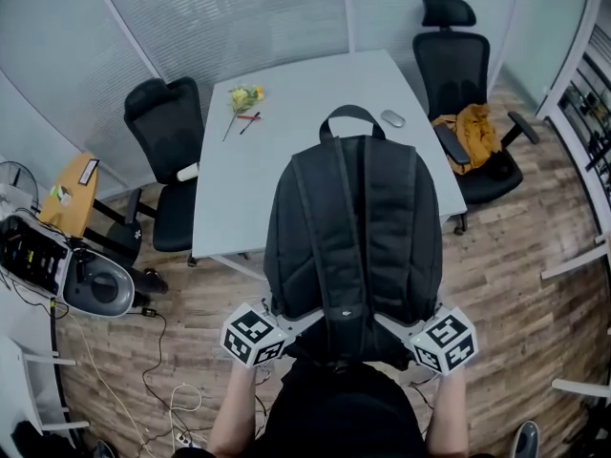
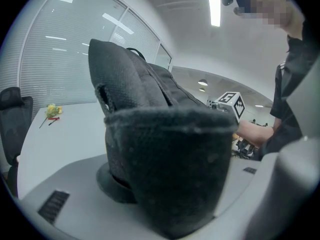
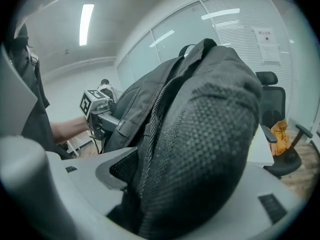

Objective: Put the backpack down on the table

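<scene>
A black backpack point(image 1: 355, 227) hangs in the air in front of me, straps facing me, its top handle toward the white table point(image 1: 286, 151). Its lower left corner is clamped in my left gripper point(image 1: 277, 324), where the padded fabric point(image 2: 165, 169) fills the space between the jaws. My right gripper point(image 1: 412, 327) is shut on the lower right corner, mesh padding point(image 3: 200, 164) bulging between its jaws. The pack is above the table's near edge and the floor; whether it touches the table is hidden.
On the table lie a yellow flower point(image 1: 243, 97) with a red pen at the far left and a grey mouse point(image 1: 392, 118) at the far right. Black office chairs stand at the left point(image 1: 167, 151) and right point(image 1: 463, 84), the right one holding orange cloth. Cables trail on the wooden floor.
</scene>
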Available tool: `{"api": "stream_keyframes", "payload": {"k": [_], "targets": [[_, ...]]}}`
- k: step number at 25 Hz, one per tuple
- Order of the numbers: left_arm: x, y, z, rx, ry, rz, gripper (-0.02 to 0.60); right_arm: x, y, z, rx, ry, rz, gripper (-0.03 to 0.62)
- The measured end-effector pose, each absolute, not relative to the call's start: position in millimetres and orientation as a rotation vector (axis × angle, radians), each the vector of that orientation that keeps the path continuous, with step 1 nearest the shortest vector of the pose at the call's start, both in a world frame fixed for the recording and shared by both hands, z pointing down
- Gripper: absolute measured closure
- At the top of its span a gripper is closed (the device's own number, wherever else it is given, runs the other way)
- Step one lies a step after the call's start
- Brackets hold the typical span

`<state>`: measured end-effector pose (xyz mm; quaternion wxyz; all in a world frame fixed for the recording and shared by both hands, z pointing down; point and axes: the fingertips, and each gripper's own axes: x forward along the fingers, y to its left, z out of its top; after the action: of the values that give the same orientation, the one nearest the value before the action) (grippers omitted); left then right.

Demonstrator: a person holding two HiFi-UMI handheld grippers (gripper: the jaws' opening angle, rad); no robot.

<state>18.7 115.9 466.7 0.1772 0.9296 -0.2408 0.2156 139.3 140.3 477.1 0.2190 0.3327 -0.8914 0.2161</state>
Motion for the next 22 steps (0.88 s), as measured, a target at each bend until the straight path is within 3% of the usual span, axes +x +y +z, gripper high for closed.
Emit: {"api": "stream_keyframes", "payload": {"k": [22], "targets": [[-13, -55, 476, 2.586, -0.513, 0.551, 0.342, 106, -13, 483, 1.026, -2.337, 0.705, 0.287]]}}
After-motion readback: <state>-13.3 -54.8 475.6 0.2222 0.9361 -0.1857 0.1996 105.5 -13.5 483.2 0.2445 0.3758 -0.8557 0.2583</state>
